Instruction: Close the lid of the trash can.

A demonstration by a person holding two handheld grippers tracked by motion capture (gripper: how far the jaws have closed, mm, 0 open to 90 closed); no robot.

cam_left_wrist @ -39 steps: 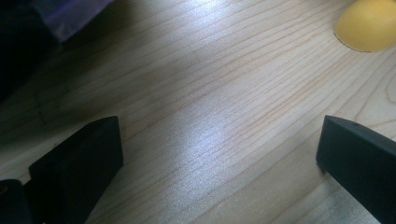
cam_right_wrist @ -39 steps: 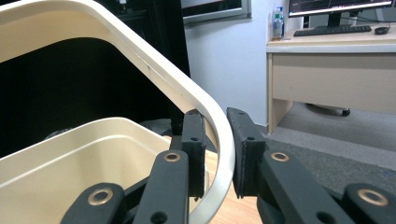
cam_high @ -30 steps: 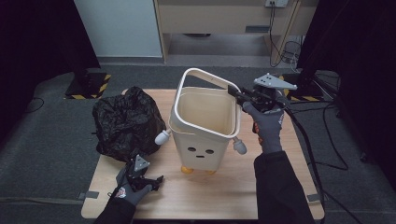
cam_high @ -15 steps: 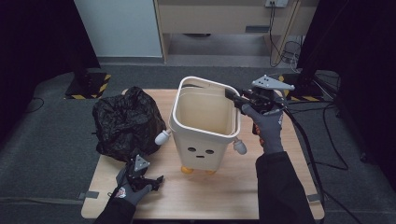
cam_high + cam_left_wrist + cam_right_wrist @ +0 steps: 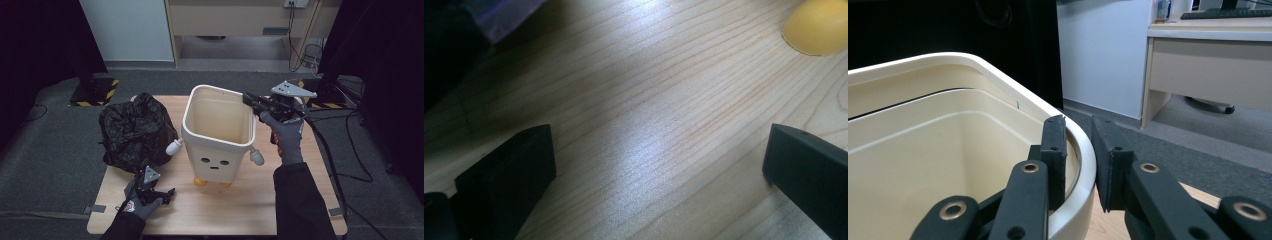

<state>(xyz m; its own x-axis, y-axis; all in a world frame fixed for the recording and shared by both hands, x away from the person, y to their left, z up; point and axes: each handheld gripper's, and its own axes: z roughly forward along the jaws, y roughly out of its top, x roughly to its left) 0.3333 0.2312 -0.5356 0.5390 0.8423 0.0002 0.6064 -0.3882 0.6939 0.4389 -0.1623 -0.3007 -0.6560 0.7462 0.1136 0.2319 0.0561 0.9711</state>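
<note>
A cream bin [image 5: 220, 145] with a printed face, stub arms and yellow feet stands mid-table. My right gripper [image 5: 248, 100] reaches its far right rim from the right. One jaw is inside the rim ring [image 5: 998, 70] and one outside, in the right gripper [image 5: 1079, 125] view. The jaws have just been closing and now press on the rim between them. A crumpled black bag [image 5: 135, 130] lies left of the bin. My left gripper [image 5: 167, 195] rests low on the table [image 5: 225, 210] near the front left, its jaws wide over bare wood [image 5: 659, 145]. A yellow foot [image 5: 819, 25] shows ahead.
Behind the table are a white cabinet [image 5: 125, 30] and a wooden desk [image 5: 240, 17]. Cables [image 5: 310, 55] lie on the grey floor at the right. A stand base with yellow-black tape [image 5: 95, 90] sits beyond the table's left corner.
The rim ring, tilted up at the back a second ago, has come down onto the bin. Both hands stay in place.
</note>
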